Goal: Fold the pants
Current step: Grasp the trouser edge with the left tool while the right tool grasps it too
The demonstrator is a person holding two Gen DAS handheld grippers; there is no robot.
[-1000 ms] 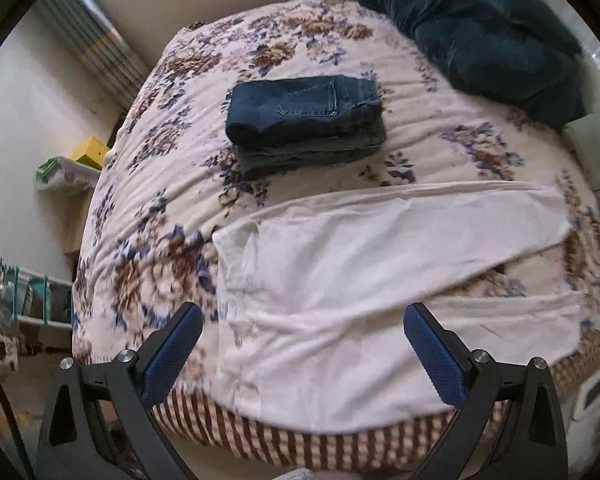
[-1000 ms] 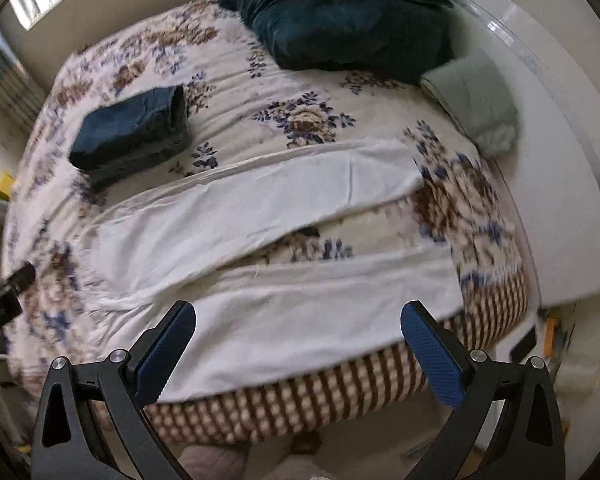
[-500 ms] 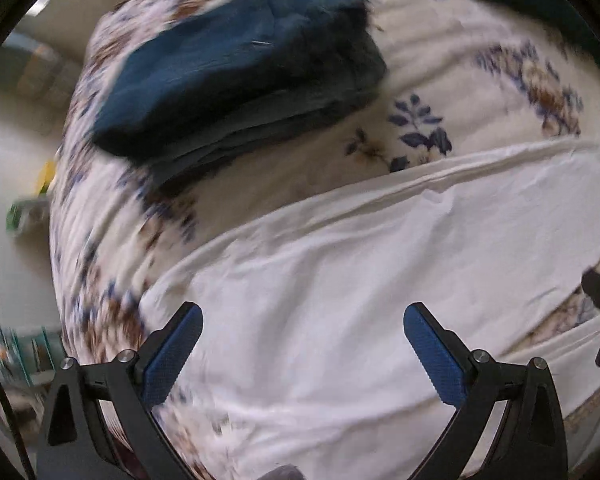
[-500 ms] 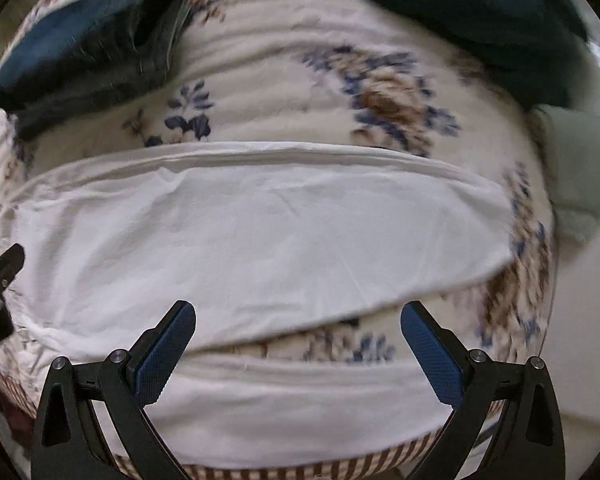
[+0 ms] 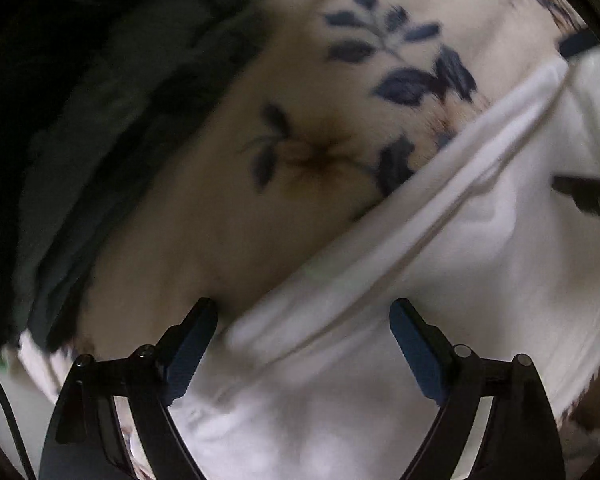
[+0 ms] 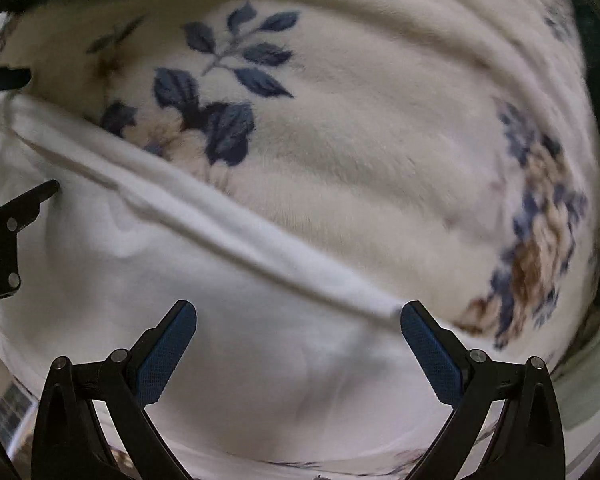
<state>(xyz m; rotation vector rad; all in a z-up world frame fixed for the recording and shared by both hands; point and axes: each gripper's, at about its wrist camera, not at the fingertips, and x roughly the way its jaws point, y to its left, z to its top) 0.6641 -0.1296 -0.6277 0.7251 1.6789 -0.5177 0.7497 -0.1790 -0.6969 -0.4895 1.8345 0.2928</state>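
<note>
White pants (image 5: 440, 280) lie flat on a floral bedspread (image 5: 300, 80); their far edge runs diagonally across both views. My left gripper (image 5: 304, 320) is open, low over that far edge, one finger on each side of it. My right gripper (image 6: 298, 320) is open, low over the pants (image 6: 220, 300), with its right fingertip (image 6: 414, 316) at the far edge. The left gripper also shows at the left of the right wrist view (image 6: 32, 132). The right gripper's fingers (image 5: 584, 192) show at the right edge of the left wrist view.
A dark stack of folded jeans (image 5: 100, 100) lies on the bedspread just beyond the left gripper. The floral bedspread (image 6: 380, 120) stretches beyond the pants. A pale green folded cloth (image 6: 588, 380) sits at the right.
Both grippers have dropped down and forward from above the bed's near side to close over the far edge of the pants. Both stay open.
</note>
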